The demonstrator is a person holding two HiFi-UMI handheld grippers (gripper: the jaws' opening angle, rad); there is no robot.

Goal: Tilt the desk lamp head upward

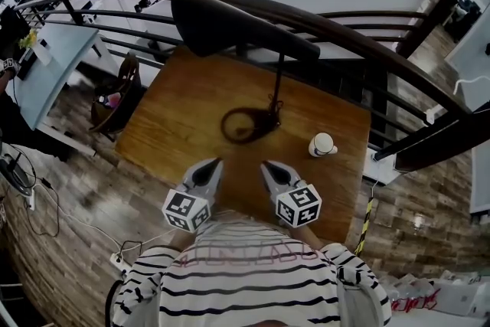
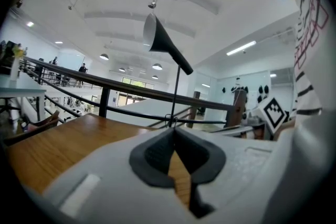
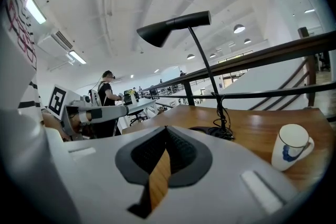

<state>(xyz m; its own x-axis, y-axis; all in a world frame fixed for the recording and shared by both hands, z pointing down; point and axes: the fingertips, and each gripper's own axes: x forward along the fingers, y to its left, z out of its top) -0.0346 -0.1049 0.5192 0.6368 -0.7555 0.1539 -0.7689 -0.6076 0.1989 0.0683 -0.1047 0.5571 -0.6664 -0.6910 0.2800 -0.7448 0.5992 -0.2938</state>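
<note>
Backing onto a dark railing, the wooden counter carries the desk lamp mid-surface and a white mug right of it. Left tool and right tool are clenched, empty, at its near edge.

Lamp base on table, mug to its right

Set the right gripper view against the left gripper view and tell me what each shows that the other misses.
Only the right gripper view shows the white mug and the lamp's base. Only the left gripper view shows the pale inside of the lamp head. Both show the wooden table, the railing and that view's own jaws shut on nothing.
</note>
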